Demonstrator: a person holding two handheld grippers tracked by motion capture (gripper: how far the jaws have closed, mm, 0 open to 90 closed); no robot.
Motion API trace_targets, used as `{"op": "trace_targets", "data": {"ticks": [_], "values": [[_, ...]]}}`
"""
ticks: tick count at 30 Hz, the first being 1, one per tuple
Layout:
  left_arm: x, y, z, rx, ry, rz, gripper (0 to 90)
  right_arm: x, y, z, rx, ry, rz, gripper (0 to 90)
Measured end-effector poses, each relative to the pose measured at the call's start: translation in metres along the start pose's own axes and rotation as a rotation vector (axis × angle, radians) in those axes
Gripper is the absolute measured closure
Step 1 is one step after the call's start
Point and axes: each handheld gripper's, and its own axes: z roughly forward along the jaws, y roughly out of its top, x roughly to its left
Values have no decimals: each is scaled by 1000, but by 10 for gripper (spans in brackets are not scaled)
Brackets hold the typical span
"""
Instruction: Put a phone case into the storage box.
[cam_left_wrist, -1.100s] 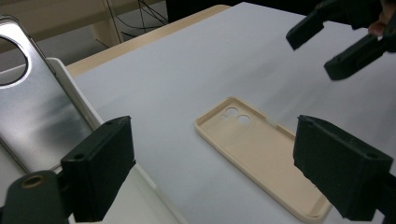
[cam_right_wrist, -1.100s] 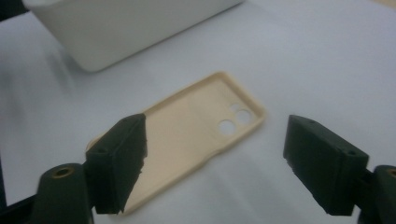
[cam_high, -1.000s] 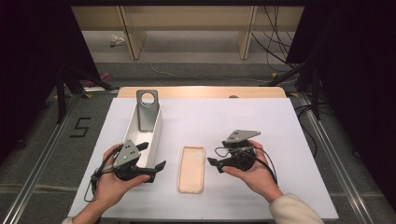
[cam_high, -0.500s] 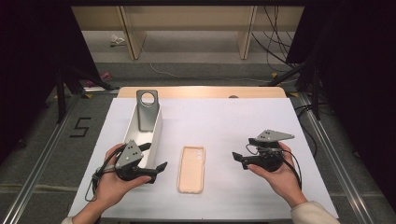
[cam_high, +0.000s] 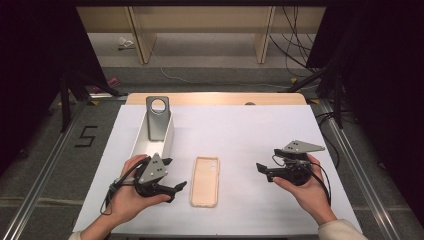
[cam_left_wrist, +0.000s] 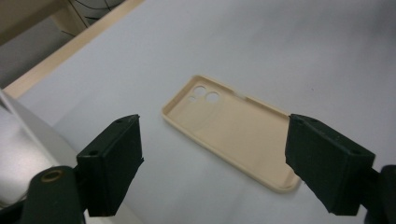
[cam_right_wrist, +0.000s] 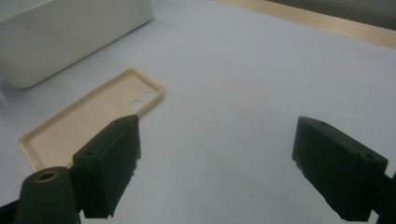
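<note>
A beige phone case (cam_high: 205, 181) lies flat on the white table, hollow side up, camera holes at its far end. Just left of the case, without touching it, a hand holds my left gripper (cam_high: 174, 174), which points right. Its jaws stand open, have just closed a little, and have nothing between them. The left gripper view looks past them at the phone case (cam_left_wrist: 233, 130). My right gripper (cam_high: 263, 171) is open and empty to the right of the case, pointing left at it. Its own view has the phone case (cam_right_wrist: 88, 116) beyond the left jaw.
A long white box (cam_high: 167, 142) stands left of centre, its near end beside the left hand. A grey plate with a round hole (cam_high: 157, 117) leans upright in its far end. The table's wooden far edge (cam_high: 215, 98) and metal side rails border the white surface.
The right gripper has drawn away to the right, leaving a wider gap to the phone case. The left gripper has shifted slightly toward the case.
</note>
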Motion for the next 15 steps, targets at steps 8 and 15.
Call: {"op": "trace_targets", "data": {"ticks": [8,15], "values": [[-20,9,23,130,-99,102,200,-5,-3,-4,-8,-15,15,162],[-34,14,42,229,-145,199,218,-6,-3,-4,-7,-18,17,162]]}}
